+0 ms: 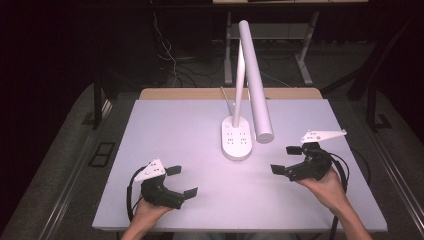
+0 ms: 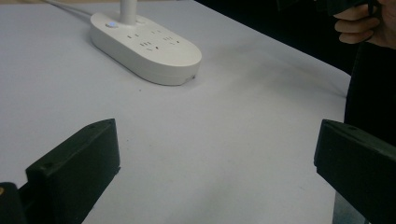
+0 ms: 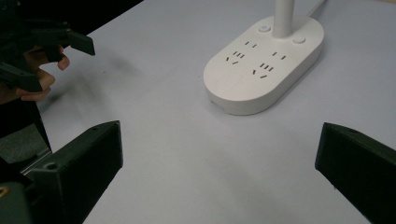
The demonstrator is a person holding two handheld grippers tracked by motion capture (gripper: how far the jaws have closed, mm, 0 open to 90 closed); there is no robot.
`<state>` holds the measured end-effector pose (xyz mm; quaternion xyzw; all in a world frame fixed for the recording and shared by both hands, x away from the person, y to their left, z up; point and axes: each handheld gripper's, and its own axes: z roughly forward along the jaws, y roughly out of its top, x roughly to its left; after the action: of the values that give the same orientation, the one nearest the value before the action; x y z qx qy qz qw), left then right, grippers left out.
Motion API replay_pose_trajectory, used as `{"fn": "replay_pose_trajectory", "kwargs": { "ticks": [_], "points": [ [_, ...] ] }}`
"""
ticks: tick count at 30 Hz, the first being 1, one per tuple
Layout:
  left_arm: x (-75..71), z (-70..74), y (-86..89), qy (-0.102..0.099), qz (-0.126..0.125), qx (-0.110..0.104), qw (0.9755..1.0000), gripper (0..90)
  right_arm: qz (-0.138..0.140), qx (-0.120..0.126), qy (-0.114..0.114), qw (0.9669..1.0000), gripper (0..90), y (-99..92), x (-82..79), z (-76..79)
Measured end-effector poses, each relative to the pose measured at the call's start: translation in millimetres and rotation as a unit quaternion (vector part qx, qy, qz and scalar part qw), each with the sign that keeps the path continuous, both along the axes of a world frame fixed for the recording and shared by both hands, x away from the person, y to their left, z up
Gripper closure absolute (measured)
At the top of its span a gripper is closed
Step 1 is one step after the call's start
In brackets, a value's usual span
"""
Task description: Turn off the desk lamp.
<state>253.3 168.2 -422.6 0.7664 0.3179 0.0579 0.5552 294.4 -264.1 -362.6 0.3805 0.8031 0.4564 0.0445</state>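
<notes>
A white desk lamp stands mid-table, its oval base (image 1: 236, 138) carrying sockets and buttons, its long tube head (image 1: 255, 80) angled down toward the front right. The same lamp base (image 2: 145, 47) lies ahead of the left gripper's jaws, and the base (image 3: 264, 62) also lies ahead of the right one's. My left gripper (image 1: 182, 181) rests near the front left of the table, open, nothing between its jaws. My right gripper (image 1: 285, 159) sits at the front right, open and empty too, pointing left toward the base.
The white tabletop (image 1: 175, 125) has a wooden strip along its far edge. A thin white cable (image 1: 227, 100) runs from the lamp toward the back. Beyond the table, a dark floor holds cables and metal table legs (image 1: 305, 65).
</notes>
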Motion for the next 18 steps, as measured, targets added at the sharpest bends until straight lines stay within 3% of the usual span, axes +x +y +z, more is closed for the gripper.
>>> {"fn": "replay_pose_trajectory", "kwargs": {
  "ticks": [18],
  "points": [
    [0.4, -0.1, 0.9, 0.0, 0.001, -0.001, 1.0, 0.0, 0.022, -0.013, -0.005, 0.9997, 0.8, 19.2, 30.4, 18.9]
  ]
}}
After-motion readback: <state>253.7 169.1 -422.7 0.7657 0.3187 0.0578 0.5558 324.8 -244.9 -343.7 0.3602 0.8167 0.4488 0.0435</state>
